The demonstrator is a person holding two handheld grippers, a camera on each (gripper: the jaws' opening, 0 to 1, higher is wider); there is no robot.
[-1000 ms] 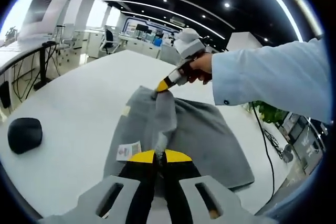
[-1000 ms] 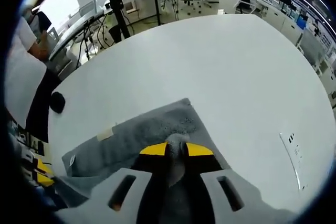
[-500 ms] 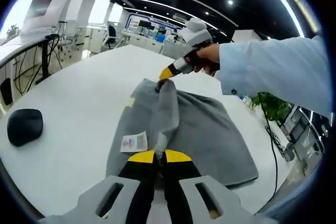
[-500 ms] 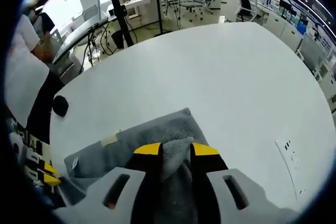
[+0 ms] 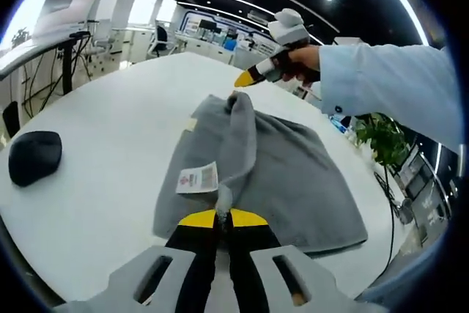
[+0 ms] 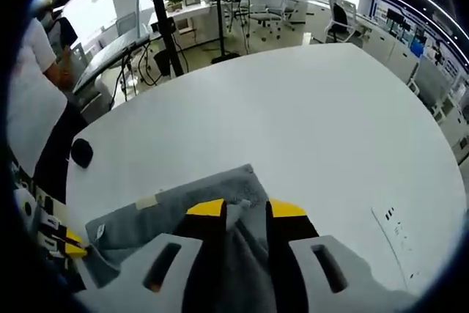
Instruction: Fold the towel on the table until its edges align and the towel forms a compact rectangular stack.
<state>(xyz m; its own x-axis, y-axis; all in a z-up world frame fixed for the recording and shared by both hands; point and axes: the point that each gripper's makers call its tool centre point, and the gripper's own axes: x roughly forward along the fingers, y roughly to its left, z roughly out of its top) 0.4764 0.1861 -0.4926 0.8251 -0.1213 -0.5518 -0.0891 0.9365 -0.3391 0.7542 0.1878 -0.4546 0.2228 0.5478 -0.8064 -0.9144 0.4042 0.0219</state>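
Right gripper has let go and lifted off since a second ago, jaws now parted with the corner loose between them. Left gripper stays clenched on the near corner. Grey towel lies on the desk, raised ridge running toward 12 o'clock; left nearer. White label at 10.

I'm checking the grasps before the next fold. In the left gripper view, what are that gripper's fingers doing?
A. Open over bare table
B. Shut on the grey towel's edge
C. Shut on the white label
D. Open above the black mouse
B: the left gripper has its yellow tips pinched together on a bunched edge of the grey towel.
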